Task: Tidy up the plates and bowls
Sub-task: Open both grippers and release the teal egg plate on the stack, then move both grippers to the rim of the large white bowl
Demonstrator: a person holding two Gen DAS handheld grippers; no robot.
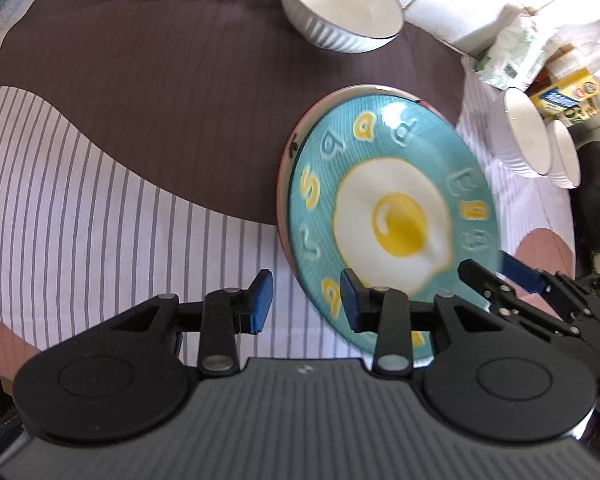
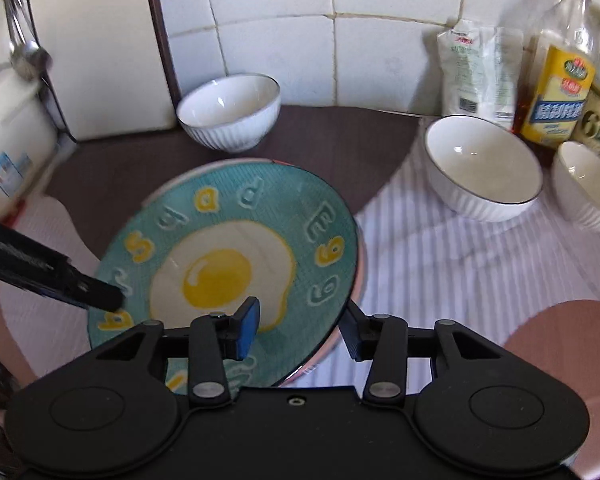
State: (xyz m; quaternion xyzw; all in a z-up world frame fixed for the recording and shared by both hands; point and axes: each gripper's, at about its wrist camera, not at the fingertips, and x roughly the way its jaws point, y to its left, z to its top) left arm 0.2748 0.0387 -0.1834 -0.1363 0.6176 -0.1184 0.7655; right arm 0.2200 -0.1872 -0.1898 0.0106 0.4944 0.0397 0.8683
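White wall tiles [image 2: 276, 36] back a counter covered by a striped cloth [image 1: 100, 184] with a brown patch. At centre of the right wrist view lies the teal egg-print plate [image 2: 228, 236], stacked on a pink-rimmed plate [image 2: 362, 268] whose edge shows at its right and lower right. Three white ribbed bowls stand apart: one bowl [image 2: 230, 110] at upper centre against the wall, a second bowl [image 2: 484, 168] at right, a third bowl [image 2: 588, 184] at the far right edge, with an oil bottle [image 2: 556, 68] behind them. The right gripper [image 2: 300, 330] is spread wide, its fingers straddling the plate's near right rim without clamping anything. The left gripper [image 1: 306, 300] is likewise spread and empty, one pad over the plate's lower left rim. Judged step: seating or squaring the plate stack. Recommended: keep both claws clear of the rim, nudge only from the edge, and confirm the rims are concentric. Motion blur prevents confirming that the teal plate rests flat.
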